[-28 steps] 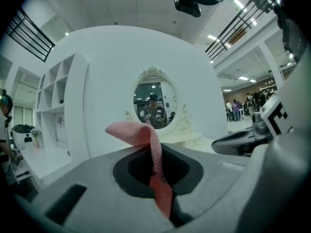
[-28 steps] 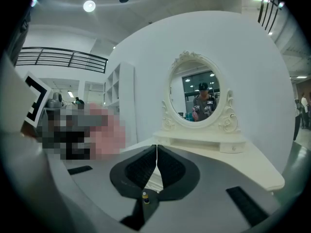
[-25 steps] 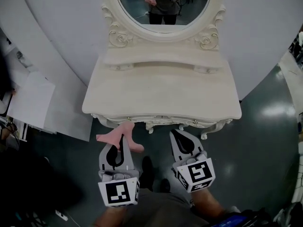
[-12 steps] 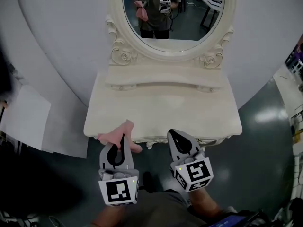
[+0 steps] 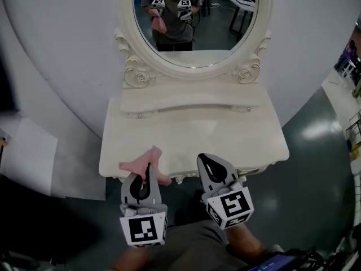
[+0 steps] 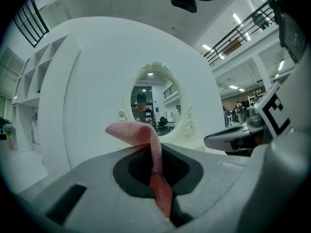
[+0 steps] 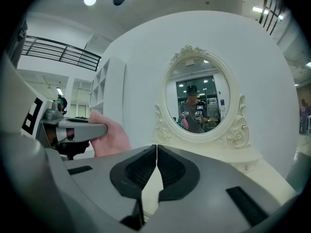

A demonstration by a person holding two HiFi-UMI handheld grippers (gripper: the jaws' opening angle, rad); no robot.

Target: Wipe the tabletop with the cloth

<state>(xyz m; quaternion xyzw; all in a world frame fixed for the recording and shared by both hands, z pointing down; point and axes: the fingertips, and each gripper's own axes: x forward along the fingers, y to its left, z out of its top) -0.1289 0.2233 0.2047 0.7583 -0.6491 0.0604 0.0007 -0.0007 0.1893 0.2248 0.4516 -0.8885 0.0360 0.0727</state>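
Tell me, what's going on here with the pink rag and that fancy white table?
A person holds a tool in each hand before a white dressing table with an oval mirror. The left tool is clamped on a pink cloth, held at the table's front edge. The right tool is shut and empty beside it. Wiping looks about to start.

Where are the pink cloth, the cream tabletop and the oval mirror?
pink woven cloth (image 5: 135, 166): head view, left flap.
cream wooden tabletop (image 5: 194, 137): head view, bare centre.
oval white-framed mirror (image 5: 221, 38): head view, glass.
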